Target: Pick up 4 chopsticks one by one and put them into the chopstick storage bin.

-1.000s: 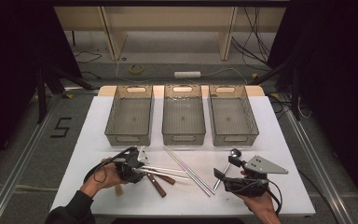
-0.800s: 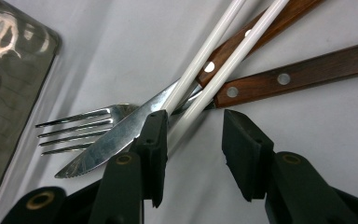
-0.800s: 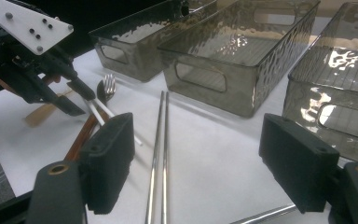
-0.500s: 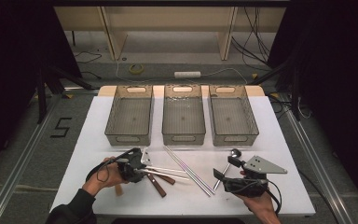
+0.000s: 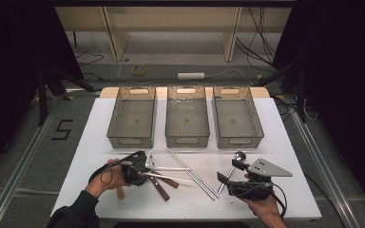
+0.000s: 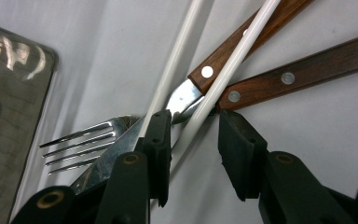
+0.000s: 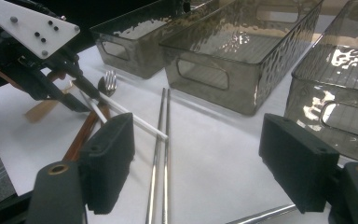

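Since the left jaws already straddle it, what matters: the white chopstick [image 6: 223,77] runs straight up and away between them, so I need only close, with no turning of the hand.
Left gripper [image 5: 145,169]: jaws narrow but not shut; one pad touches the chopstick and the knife blade [image 6: 179,100], the other stands just clear of it.
Long axis: in the high view the stick runs across the table from the left gripper toward the right edge, near the front edge.
Clutter: a second white chopstick [image 6: 175,65] lies just beside it, two brown wooden handles [image 6: 298,74] cross under it, and a fork [image 6: 81,144] lies just to the left; I judge a careless close could take the blade too.
Right gripper [image 5: 228,173]: wide apart, holding nothing, hovering near the front right corner, well apart from the white stick.
Metal chopsticks [image 7: 161,140]: a pair lying side by side between the two grippers.
Bins [image 5: 132,137]: three clear bins in a row along the back edge, all empty as far as I can see.
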